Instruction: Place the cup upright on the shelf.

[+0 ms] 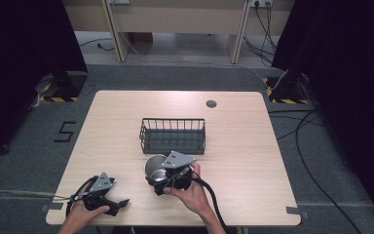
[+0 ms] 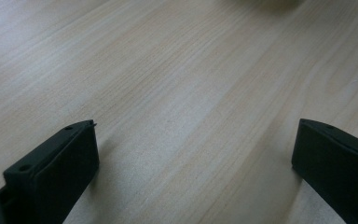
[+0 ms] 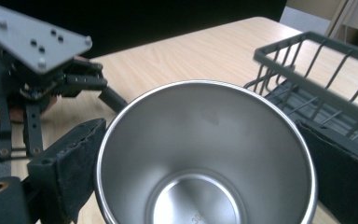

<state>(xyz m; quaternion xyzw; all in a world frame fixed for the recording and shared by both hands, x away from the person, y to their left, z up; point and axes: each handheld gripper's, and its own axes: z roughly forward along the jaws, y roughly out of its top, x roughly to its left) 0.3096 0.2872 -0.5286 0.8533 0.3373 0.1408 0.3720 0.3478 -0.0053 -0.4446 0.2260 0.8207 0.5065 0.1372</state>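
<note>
Listing what we find on the tabletop (image 1: 126, 126), a pale wood-grain surface:

Item one: a steel cup (image 3: 205, 154), plain and polished, mouth turned toward the right gripper view so that we look straight into its bare interior. From the high view the cup (image 1: 154, 166) sits near the front middle of the tabletop, just in front of the basket. Whether its base rests on the wood we cannot tell.

Item two: the right claw (image 1: 161, 170), held in the person's right hand (image 1: 191, 192). We see its two black jaws flanking the cup, one on each side of the rim, both pads pressed against the outer wall; we record it as grasping the cup.

Item three: the left claw (image 2: 193, 154), held in the person's left hand (image 1: 80, 214) at the front left corner of the tabletop. Its jaws stand wide apart with bare wood between them; we record it as released, low over the surface, well apart from the cup.

Item four: a dark wire basket (image 1: 173, 135), rectangular, standing at the middle of the tabletop. In the right gripper view its wire wall (image 3: 307, 79) rises just beside the cup.
</note>
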